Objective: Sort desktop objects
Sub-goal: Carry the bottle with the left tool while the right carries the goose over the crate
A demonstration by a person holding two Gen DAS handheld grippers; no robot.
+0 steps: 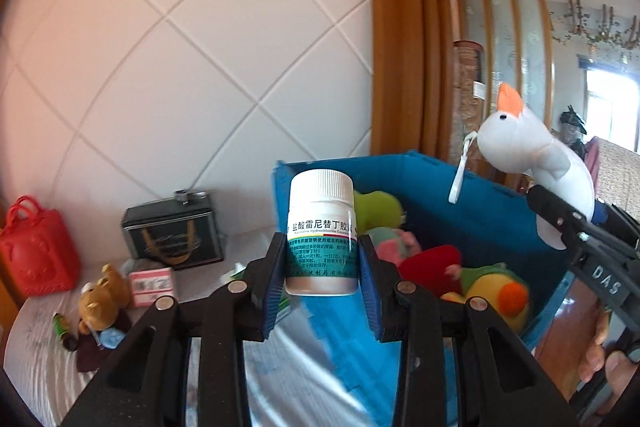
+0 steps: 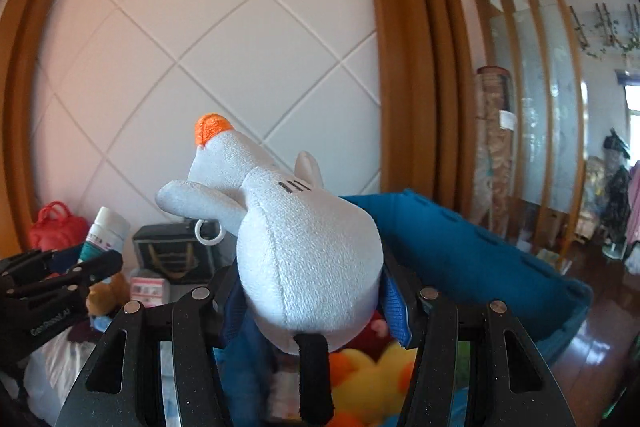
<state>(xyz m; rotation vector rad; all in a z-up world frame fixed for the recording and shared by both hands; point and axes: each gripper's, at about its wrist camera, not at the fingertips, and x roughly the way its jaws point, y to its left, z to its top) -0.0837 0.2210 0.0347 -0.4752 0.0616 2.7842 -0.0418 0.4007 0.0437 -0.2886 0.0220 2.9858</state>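
Observation:
A white medicine bottle (image 1: pixel 321 233) with a ribbed cap and a teal label stands upright between the blue pads of my left gripper (image 1: pixel 320 269), which is shut on it. It hangs in front of a blue bin (image 1: pixel 472 211). My right gripper (image 2: pixel 314 291) is shut on a white plush bird (image 2: pixel 304 247) with an orange crest, held above the blue bin (image 2: pixel 472 259). The plush bird (image 1: pixel 528 155) and the right gripper (image 1: pixel 568 223) also show at the right of the left wrist view. The left gripper (image 2: pixel 86 263) with the bottle (image 2: pixel 105 233) shows at the left of the right wrist view.
The bin holds several plush toys: green (image 1: pixel 376 207), pink (image 1: pixel 400 245), red (image 1: pixel 432 263), yellow (image 1: pixel 500 291). On the white table (image 1: pixel 48 367) sit a red bag (image 1: pixel 36 251), a black gift bag (image 1: pixel 172 231), a pink box (image 1: pixel 151 285), a brown bear (image 1: pixel 100 299) and a small green tube (image 1: pixel 64 329).

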